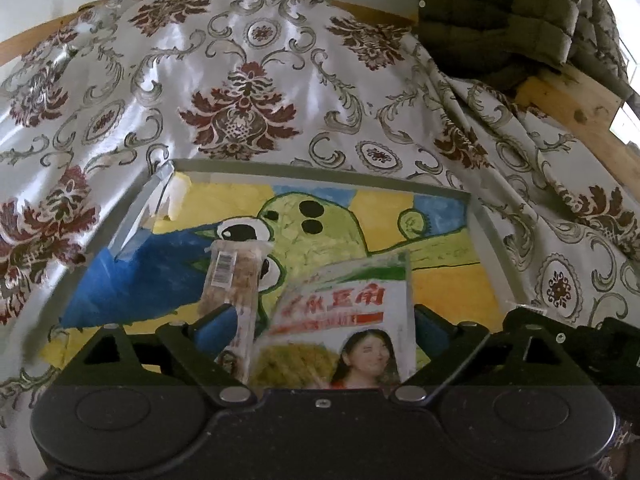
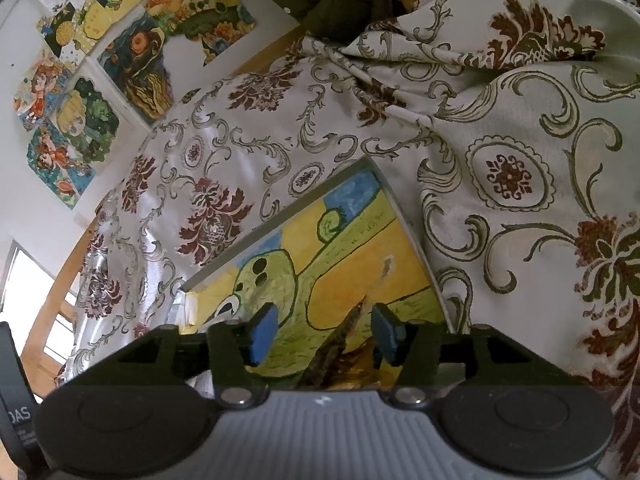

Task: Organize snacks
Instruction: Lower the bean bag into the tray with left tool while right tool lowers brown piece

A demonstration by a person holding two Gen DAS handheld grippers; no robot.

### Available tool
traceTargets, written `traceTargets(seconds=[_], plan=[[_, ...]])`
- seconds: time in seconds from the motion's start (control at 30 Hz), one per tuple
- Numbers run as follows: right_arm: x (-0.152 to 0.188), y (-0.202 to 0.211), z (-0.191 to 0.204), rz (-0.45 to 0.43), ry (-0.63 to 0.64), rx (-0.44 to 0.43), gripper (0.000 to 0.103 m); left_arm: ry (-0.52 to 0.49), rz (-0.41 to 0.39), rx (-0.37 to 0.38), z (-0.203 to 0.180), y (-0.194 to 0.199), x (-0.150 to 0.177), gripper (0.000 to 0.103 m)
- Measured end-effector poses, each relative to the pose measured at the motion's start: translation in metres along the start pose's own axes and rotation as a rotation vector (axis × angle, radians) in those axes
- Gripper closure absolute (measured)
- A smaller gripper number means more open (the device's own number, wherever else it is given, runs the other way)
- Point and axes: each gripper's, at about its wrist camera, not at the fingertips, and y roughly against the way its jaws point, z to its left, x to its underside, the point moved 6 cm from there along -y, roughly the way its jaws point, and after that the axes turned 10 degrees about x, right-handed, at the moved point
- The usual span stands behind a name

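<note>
A shallow tray lined with a painted green bird picture lies on the patterned cloth. In the left wrist view, my left gripper is wide open over the tray. A white snack packet with red characters and a woman's photo and a slim clear packet with a barcode stand between its blue pads. In the right wrist view, my right gripper is open over the same tray. The dark edge of a snack packet sits between its pads without touching them.
The cream cloth with red and green floral print covers the table all around the tray. A dark quilted cushion sits on a wooden frame at the back right. Children's drawings hang on the wall.
</note>
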Motion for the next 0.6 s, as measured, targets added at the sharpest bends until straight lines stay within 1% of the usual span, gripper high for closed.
traceTargets(seconds=[0.2,0.3,0.37,0.43,0.6], plan=[[0.0,0.002,0.0,0.01,-0.007,-0.017,0.032,-0.027,-0.007,-0.014,-0.002,0.007,0.0,0.006],[-0.002,0.006,0.001,0.007,-0.013,-0.034,0.027,-0.013,-0.011,-0.017,0.0,0.012,0.0,0.005],[-0.004,0.01,0.001,0.001,-0.02,-0.047,0.022,0.001,-0.023,-0.024,0.003,0.017,-0.001,0.004],[-0.006,0.014,0.001,-0.005,-0.027,-0.061,0.019,0.017,-0.039,-0.028,0.006,0.025,-0.003,0.003],[-0.008,0.025,0.001,-0.02,-0.034,-0.077,0.016,0.05,-0.074,-0.036,0.012,0.046,-0.008,0.001]])
